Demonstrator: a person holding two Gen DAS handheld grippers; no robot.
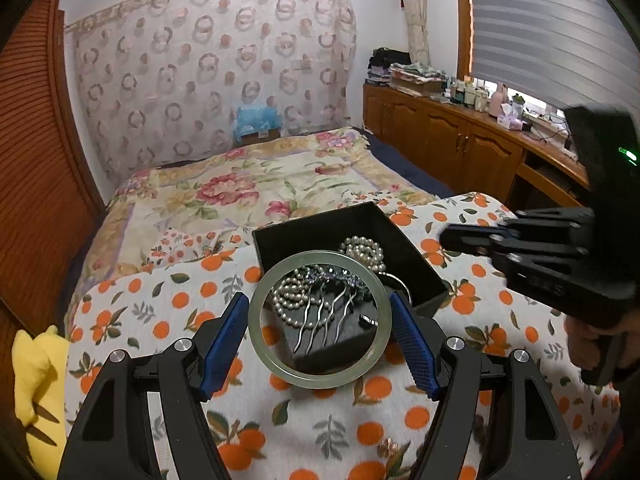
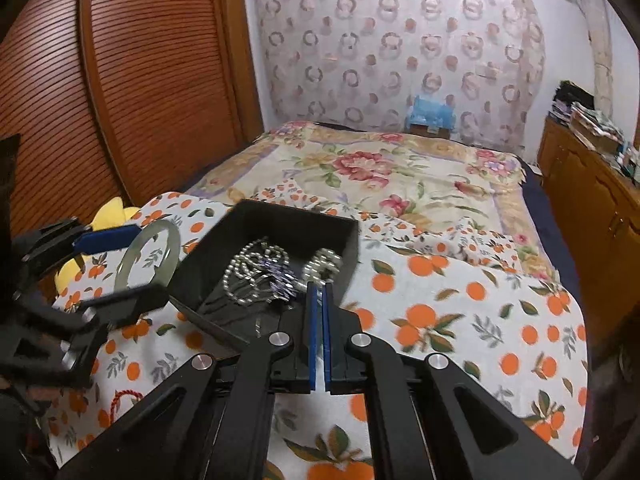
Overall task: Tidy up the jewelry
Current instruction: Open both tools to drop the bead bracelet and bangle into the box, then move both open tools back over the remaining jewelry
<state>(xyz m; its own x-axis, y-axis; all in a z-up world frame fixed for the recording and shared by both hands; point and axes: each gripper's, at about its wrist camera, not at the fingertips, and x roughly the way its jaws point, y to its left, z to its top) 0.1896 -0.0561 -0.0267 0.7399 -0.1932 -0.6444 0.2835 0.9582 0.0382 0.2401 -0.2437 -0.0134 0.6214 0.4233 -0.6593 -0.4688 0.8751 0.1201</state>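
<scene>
My left gripper (image 1: 320, 320) is shut on a pale green jade bangle (image 1: 256, 328) and holds it above the near edge of a black open box (image 1: 404, 240). The box holds pearl strands (image 1: 362, 250) and a silver hair comb (image 1: 324, 320). In the right wrist view the bangle (image 2: 132, 252) hangs left of the box (image 2: 320, 228), held by the left gripper (image 2: 112, 268). My right gripper (image 2: 320, 292) is shut and empty at the box's near right rim, over the pearls (image 2: 248, 272). It shows at the right in the left wrist view (image 1: 444, 238).
The box sits on an orange-print cloth (image 1: 360, 400) over a bed with a floral quilt (image 1: 260, 184). A yellow plush (image 1: 36, 380) lies at the left edge. Wooden cabinets (image 1: 460, 140) stand right, a louvered wardrobe (image 2: 120, 80) left.
</scene>
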